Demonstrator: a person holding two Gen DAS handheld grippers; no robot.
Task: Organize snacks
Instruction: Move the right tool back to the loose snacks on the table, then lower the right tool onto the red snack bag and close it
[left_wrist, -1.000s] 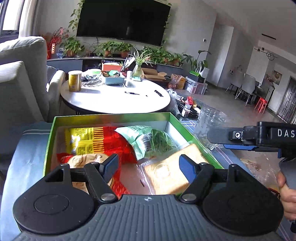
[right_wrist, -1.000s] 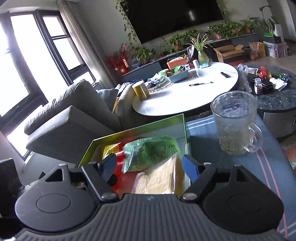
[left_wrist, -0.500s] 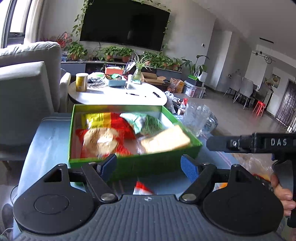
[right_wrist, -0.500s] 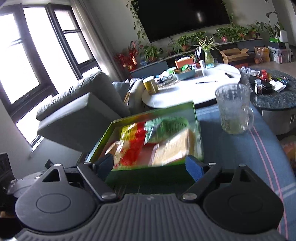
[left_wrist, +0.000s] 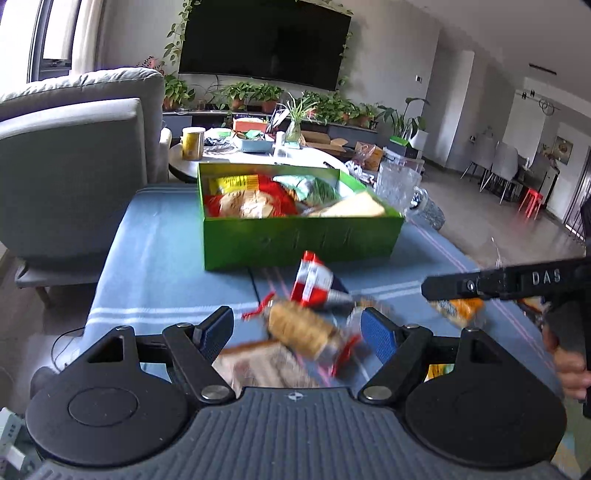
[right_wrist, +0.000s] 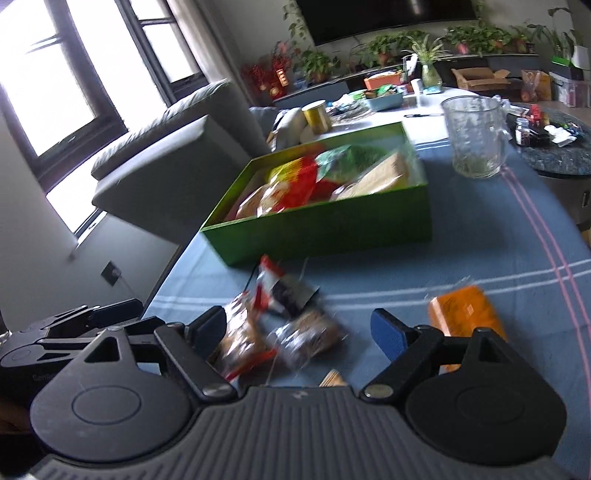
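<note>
A green box (left_wrist: 299, 236) (right_wrist: 332, 227) on the blue tablecloth holds several snack packets. Loose snacks lie on the cloth in front of it: a red-and-white packet (left_wrist: 314, 280) (right_wrist: 271, 282), a clear-wrapped biscuit pack (left_wrist: 301, 328) (right_wrist: 240, 341), another brown pack (right_wrist: 308, 338) and an orange packet (right_wrist: 465, 319) (left_wrist: 456, 308). My left gripper (left_wrist: 297, 332) is open and empty above the biscuit pack. My right gripper (right_wrist: 299, 330) is open and empty above the loose packs; its body shows at the right of the left wrist view (left_wrist: 509, 282).
A glass mug (right_wrist: 474, 140) (left_wrist: 397, 182) stands to the right of the box. A grey sofa (left_wrist: 74, 155) is on the left. A round white table (left_wrist: 258, 153) with clutter stands behind the box. A dark side table (right_wrist: 554, 151) is at the right.
Both grippers have pulled back from over the green box toward the near side of the table. The loose snacks in front of the box have come into view. Both stay open.
</note>
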